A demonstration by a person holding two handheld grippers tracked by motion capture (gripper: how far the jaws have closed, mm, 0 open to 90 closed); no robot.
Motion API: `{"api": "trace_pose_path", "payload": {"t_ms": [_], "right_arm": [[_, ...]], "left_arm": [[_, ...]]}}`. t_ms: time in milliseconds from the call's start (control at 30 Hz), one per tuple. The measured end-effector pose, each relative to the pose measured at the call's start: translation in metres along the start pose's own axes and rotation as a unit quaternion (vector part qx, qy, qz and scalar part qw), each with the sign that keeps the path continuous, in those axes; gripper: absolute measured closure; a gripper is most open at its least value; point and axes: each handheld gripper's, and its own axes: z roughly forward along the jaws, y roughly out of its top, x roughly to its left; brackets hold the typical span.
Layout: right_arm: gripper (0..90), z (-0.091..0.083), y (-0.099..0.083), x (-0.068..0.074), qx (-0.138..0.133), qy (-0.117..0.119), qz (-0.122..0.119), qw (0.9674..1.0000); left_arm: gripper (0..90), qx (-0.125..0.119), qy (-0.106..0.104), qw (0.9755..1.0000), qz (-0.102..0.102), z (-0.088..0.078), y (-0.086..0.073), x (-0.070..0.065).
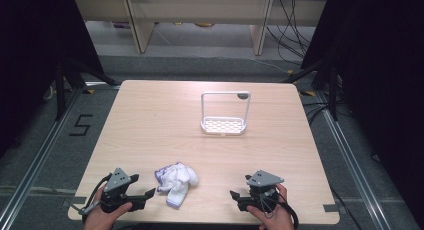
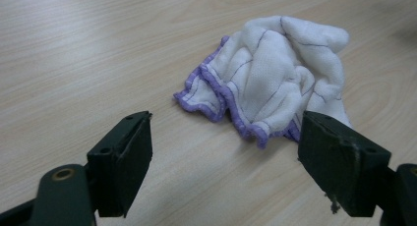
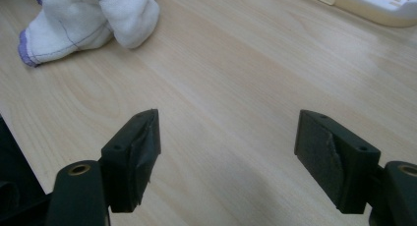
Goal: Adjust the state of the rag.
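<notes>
Wide pale wooden tabletop [image 1: 150, 120] fills the middle of the frame. White rack [image 1: 223, 115] with a tall handle stands right of centre, upper half. Crumpled white cloth [image 1: 176, 182] with purple hem lies low centre, near the front edge. Left tongs [image 1: 145, 196] at bottom left, released, pointing at the cloth, nothing gripped. Right tongs [image 1: 234, 196] at bottom right, gaping too, over bare wood.

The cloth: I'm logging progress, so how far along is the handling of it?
Nothing looks done: the crumpled cloth lies loose on the table, apart from the white rack. In hand: the left tongs stand open just short of it; the right tongs are open over bare wood. Gripping is left.
</notes>
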Motion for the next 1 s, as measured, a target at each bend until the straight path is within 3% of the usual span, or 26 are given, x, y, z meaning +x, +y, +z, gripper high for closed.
{"api": "trace_pose_path", "payload": {"t_ms": [133,167,233,267,300,367,467,500,600,633,667,700,733,767,967,1000], "right_arm": [[29.9,0.001,0.0,0.001,-0.002,0.009,-0.006,0.9999],[30.4,0.001,0.0,0.001,-0.003,0.009,-0.005,0.9999],[30.8,0.002,0.001,0.001,0.0,0.012,-0.003,0.9999],[31.9,0.002,0.001,0.0,0.002,0.012,-0.002,0.9999],[32.8,0.002,0.001,0.0,0.001,0.012,0.0,0.9999],[33.0,0.004,0.002,-0.001,-0.008,0.011,-0.006,0.9999],[34.1,0.005,0.003,0.0,0.0,0.015,0.001,0.9999],[35.6,0.007,0.004,-0.002,-0.006,0.014,-0.012,0.9998],[38.1,0.011,0.01,0.0,-0.007,0.024,-0.016,0.9995],[39.4,0.015,0.012,0.002,-0.015,0.028,-0.025,0.9992],[41.5,0.018,0.015,0.004,-0.008,0.038,-0.031,0.9988],[43.7,0.022,0.018,0.006,-0.008,0.044,-0.041,0.9981],[44.8,0.027,0.021,0.01,-0.001,0.053,-0.047,0.9975],[45.7,0.032,0.024,0.013,-0.002,0.059,-0.05,0.997],[50.9,0.054,0.046,0.03,-0.013,0.09,-0.081,0.9925],[51.1,0.058,0.05,0.033,-0.009,0.093,-0.086,0.9919]], "left_arm": [[20.7,0.004,-0.004,1.0,0.006,0.001,0.0,-0.001],[21.0,0.015,-0.008,0.9997,0.02,0.0,0.001,0.001],[21.5,0.001,-0.01,0.9999,0.006,0.002,0.0,-0.002],[21.7,0.01,-0.012,0.9997,0.017,0.002,0.0,-0.002],[21.9,0.006,-0.013,0.9998,0.01,0.003,0.0,-0.003],[22.0,0.023,-0.015,0.9991,0.031,0.002,0.001,-0.001],[22.0,0.012,-0.02,0.9996,0.016,0.004,0.0,-0.004],[22.0,0.012,-0.021,0.9996,0.016,0.004,0.001,-0.003],[21.9,0.006,-0.019,0.9998,0.007,0.005,0.001,-0.003],[21.9,0.014,-0.021,0.9996,0.017,0.005,0.001,0.0],[21.8,0.016,-0.018,0.9995,0.018,0.005,0.001,0.001],[21.8,0.001,-0.019,0.9998,-0.001,0.007,0.001,0.0],[21.8,0.015,-0.016,0.9996,0.017,0.004,0.001,0.003],[21.8,0.001,-0.018,0.9998,0.001,0.006,0.001,0.002],[22.4,-0.005,-0.021,0.9998,-0.001,0.005,0.002,0.0],[23.2,-0.002,-0.03,0.9995,0.003,0.005,0.002,-0.001]]}}
